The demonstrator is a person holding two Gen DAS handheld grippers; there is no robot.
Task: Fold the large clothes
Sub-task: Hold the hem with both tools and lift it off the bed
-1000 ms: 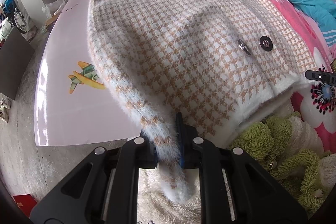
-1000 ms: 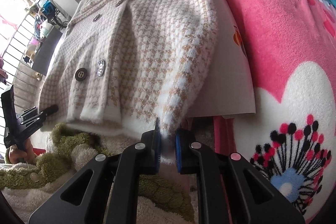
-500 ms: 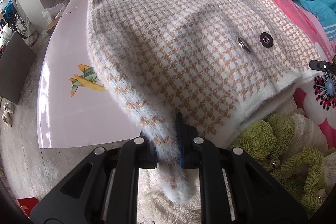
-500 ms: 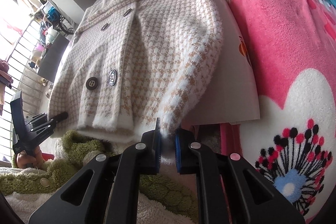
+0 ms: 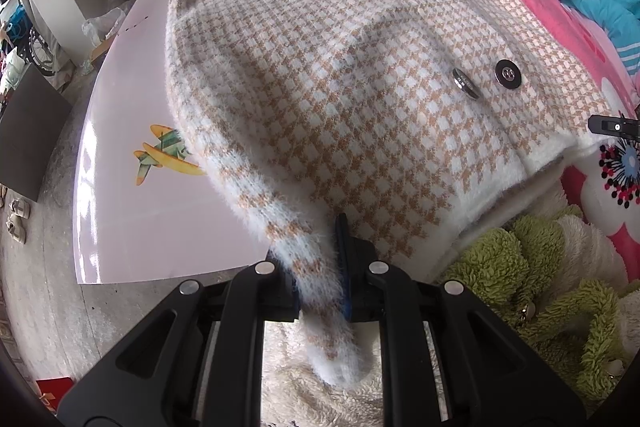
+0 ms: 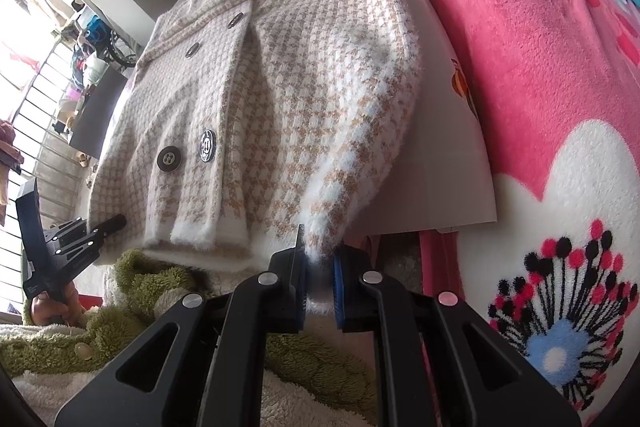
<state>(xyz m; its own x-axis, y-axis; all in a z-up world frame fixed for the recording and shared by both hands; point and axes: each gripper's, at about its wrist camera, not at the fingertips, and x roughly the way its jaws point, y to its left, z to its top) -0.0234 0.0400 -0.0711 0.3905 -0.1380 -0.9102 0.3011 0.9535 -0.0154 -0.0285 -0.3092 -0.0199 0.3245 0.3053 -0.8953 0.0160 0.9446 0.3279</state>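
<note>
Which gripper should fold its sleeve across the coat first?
Probably the left gripper: its sleeve is pinched well up the cuff. The right gripper holds only its sleeve's fluffy tip.

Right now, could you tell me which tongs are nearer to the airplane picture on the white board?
Left. The left tongs grip the coat sleeve beside the airplane picture; the right tongs grip the opposite sleeve, across the coat.

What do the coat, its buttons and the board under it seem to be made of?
Coat: fuzzy knit, likely wool or acrylic; hairs stand off its edges. Buttons: dark, shiny, metal or plastic; they glint. Board: smooth glossy sheet, probably plastic; it reflects light.
</note>
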